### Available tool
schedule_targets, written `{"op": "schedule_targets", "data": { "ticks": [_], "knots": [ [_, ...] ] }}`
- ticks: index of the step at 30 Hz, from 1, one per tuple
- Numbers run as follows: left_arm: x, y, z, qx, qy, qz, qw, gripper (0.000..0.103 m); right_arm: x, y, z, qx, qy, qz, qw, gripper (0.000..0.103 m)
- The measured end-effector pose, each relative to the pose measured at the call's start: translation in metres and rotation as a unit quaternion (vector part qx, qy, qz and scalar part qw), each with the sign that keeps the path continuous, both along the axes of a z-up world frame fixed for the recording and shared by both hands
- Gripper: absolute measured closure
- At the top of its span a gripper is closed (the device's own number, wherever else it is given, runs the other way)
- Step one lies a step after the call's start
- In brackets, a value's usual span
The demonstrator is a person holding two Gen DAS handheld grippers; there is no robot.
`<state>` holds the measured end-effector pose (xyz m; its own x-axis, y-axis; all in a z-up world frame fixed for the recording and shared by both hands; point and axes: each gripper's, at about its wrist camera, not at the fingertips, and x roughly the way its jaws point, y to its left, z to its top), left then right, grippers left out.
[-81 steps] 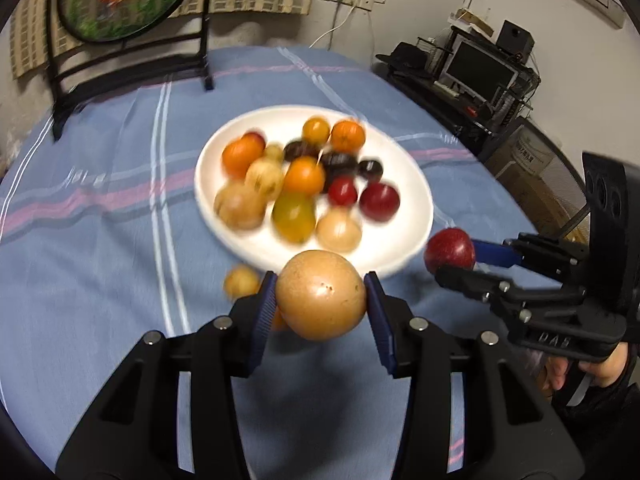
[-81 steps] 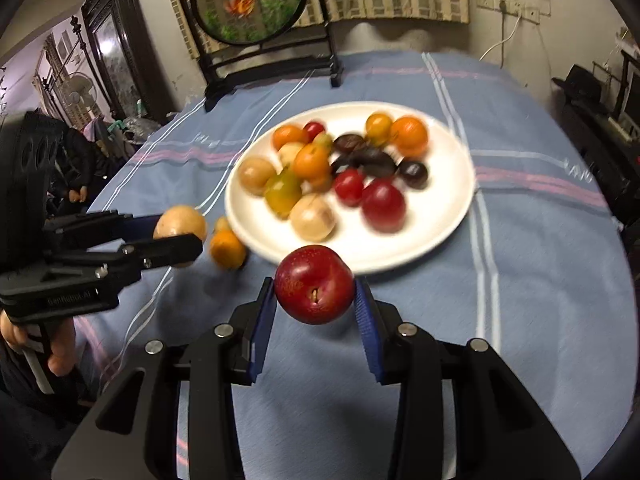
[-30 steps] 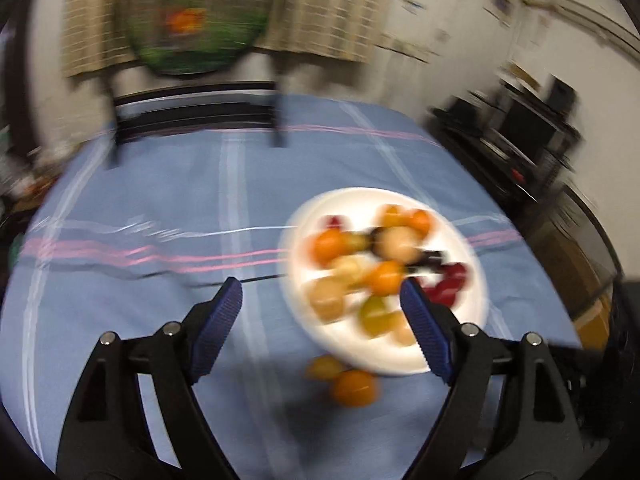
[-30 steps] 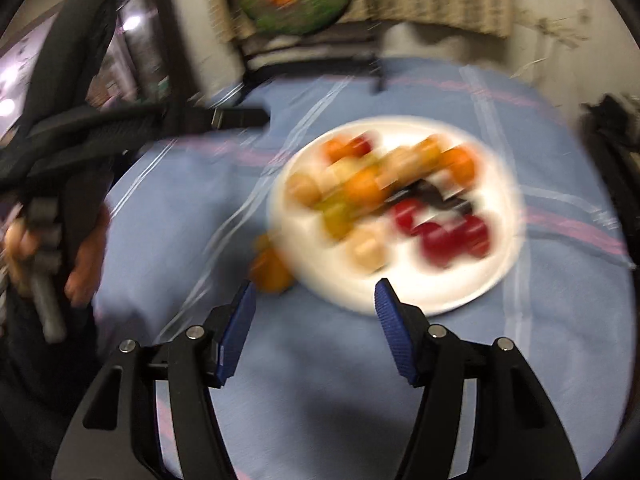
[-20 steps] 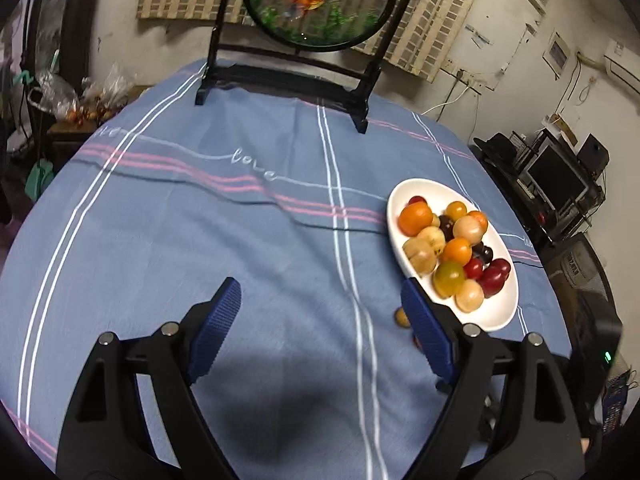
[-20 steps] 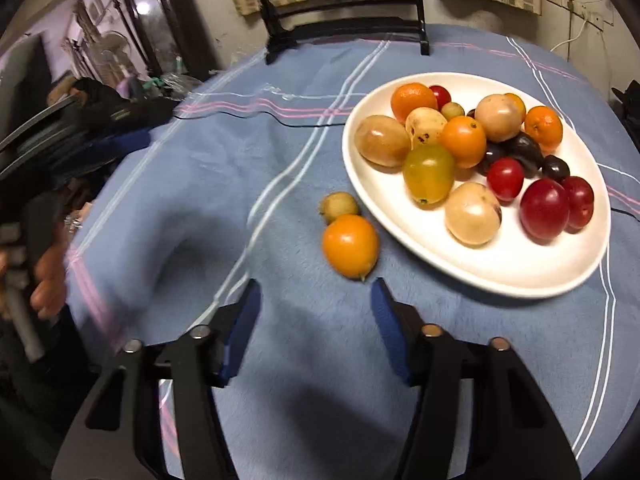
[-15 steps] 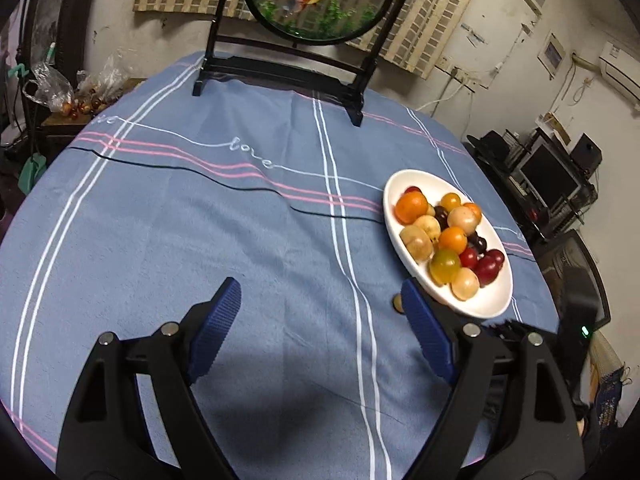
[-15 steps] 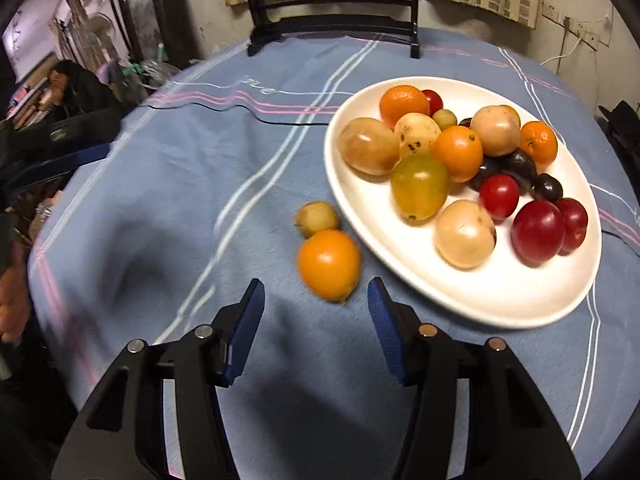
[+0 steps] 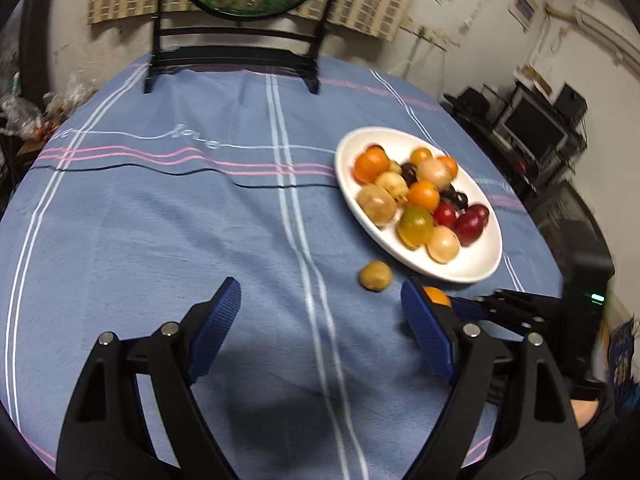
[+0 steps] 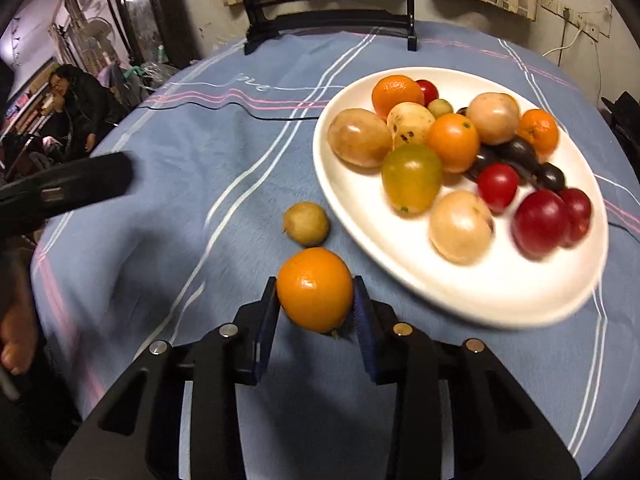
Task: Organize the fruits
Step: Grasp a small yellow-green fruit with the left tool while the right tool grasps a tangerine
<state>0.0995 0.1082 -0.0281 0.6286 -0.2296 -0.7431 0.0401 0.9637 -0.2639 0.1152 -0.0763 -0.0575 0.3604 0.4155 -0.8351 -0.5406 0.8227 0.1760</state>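
A white plate [image 10: 500, 292] [image 9: 476, 268] holds several fruits: oranges, yellow-brown passion fruits, red plums, dark grapes. A small yellow fruit [image 10: 306, 224] [image 9: 375, 276] lies on the blue cloth beside the plate. My right gripper [image 10: 315, 304] is shut on an orange [image 10: 315, 289], at the cloth near the plate's edge; the orange also shows in the left wrist view [image 9: 436, 296]. My left gripper [image 9: 320, 332] is open and empty above the cloth, left of the plate.
A round table with a blue striped cloth [image 9: 160, 220]. A black stand with a round fish picture [image 9: 240, 52] sits at the far edge. A desk with monitors [image 9: 536, 128] is at right. A seated person [image 10: 76, 112] is at left.
My right gripper has moved forward and closed on the orange lying on the cloth. My left gripper has stayed open and drifted closer to the plate.
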Motion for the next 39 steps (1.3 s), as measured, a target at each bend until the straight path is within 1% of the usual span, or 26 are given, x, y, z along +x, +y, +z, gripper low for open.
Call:
{"op": "schedule_targets", "data": {
  "ticks": [3,8,11,16,18,21,23,25,27,28,29,31,34,37,39],
  "knots": [
    [0.009,-0.020,-0.008,0.008,0.013,-0.029,0.9995,0.018,-0.013,-0.022,0.006,0.011,0.002,-0.012,1.000,0.066],
    [0.028,-0.057,-0.028,0.031,0.036,-0.082,0.9955,0.018,-0.022,-0.064,0.012,0.028,0.003,-0.051,0.998,0.066],
    [0.044,-0.072,-0.042,0.052,0.052,-0.092,0.9930,0.018,-0.024,-0.081,0.012,0.039,0.006,-0.069,0.997,0.066],
    [0.053,-0.079,-0.055,0.073,0.050,-0.093,0.9917,0.019,-0.028,-0.096,0.012,0.050,0.010,-0.081,0.995,0.066],
    [0.056,-0.080,-0.057,0.077,0.049,-0.091,0.9916,0.021,-0.027,-0.098,0.011,0.054,0.013,-0.083,0.995,0.066],
    [0.058,-0.080,-0.060,0.079,0.049,-0.091,0.9916,0.031,-0.026,-0.098,0.010,0.057,0.015,-0.083,0.995,0.066],
    [0.060,-0.081,-0.062,0.082,0.050,-0.090,0.9913,0.043,-0.025,-0.096,0.010,0.057,0.015,-0.081,0.995,0.066],
    [0.061,-0.082,-0.064,0.093,0.039,-0.087,0.9911,0.046,-0.025,-0.095,0.011,0.056,0.014,-0.080,0.995,0.066],
    [0.061,-0.082,-0.065,0.107,0.030,-0.082,0.9905,0.059,-0.025,-0.094,0.011,0.056,0.014,-0.080,0.995,0.066],
    [0.059,-0.082,-0.065,0.114,0.027,-0.078,0.9900,0.070,-0.026,-0.093,0.012,0.055,0.014,-0.079,0.995,0.066],
    [0.057,-0.081,-0.063,0.107,0.026,-0.079,0.9908,0.074,-0.026,-0.093,0.012,0.054,0.014,-0.079,0.995,0.066],
    [0.051,-0.078,-0.060,0.082,0.030,-0.084,0.9926,0.074,-0.026,-0.091,0.013,0.054,0.013,-0.079,0.995,0.066],
    [0.038,-0.078,-0.054,0.074,0.024,-0.083,0.9935,0.074,-0.026,-0.092,0.014,0.054,0.011,-0.080,0.995,0.066],
    [0.020,-0.079,-0.039,0.040,0.019,-0.091,0.9948,0.075,-0.024,-0.094,0.013,0.053,0.013,-0.081,0.995,0.066],
    [0.010,-0.085,-0.024,0.035,0.004,-0.101,0.9943,0.075,-0.023,-0.095,0.013,0.052,0.013,-0.081,0.995,0.066]
  ]
}}
